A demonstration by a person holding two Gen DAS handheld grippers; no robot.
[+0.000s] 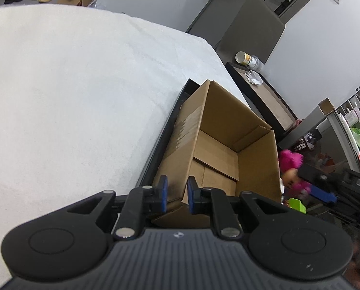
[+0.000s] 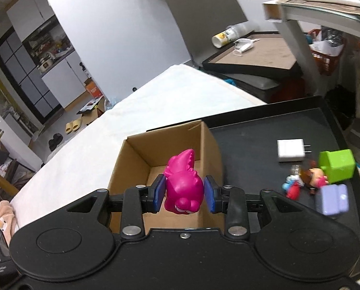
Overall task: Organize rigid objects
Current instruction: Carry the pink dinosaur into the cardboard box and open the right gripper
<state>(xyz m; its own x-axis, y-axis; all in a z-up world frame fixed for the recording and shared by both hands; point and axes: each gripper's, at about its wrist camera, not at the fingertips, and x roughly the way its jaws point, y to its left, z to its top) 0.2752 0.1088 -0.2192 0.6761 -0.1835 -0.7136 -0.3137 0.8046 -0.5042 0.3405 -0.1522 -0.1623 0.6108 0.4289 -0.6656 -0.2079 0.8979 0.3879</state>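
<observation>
The pink toy [image 2: 183, 188] sits between the blue pads of the right claw [image 2: 184, 195], which grips it at its sides, above the open cardboard box [image 2: 129, 166] just ahead of the fingers. The box floor that shows looks bare, so by my reading this is the first piece going in and it has not been let go yet. To the right of that claw, on the black tray [image 2: 252, 130], more things wait: a white charger [image 2: 290, 151], a green block [image 2: 338, 165], a lilac piece [image 2: 333, 199] and some small figures [image 2: 305, 180], blurred. Most of the sorting seems left to do.

The left claw [image 1: 177, 194] hangs over the near corner of the box, its pads narrowly apart with nothing between them. Its view looks deeper into the box [image 1: 228, 130] and catches the pink toy [image 1: 292, 166] off to the right, smeared. It also shows the white-covered desk [image 1: 71, 84] to the left. Only the right view shows the waiting items clearly.
</observation>
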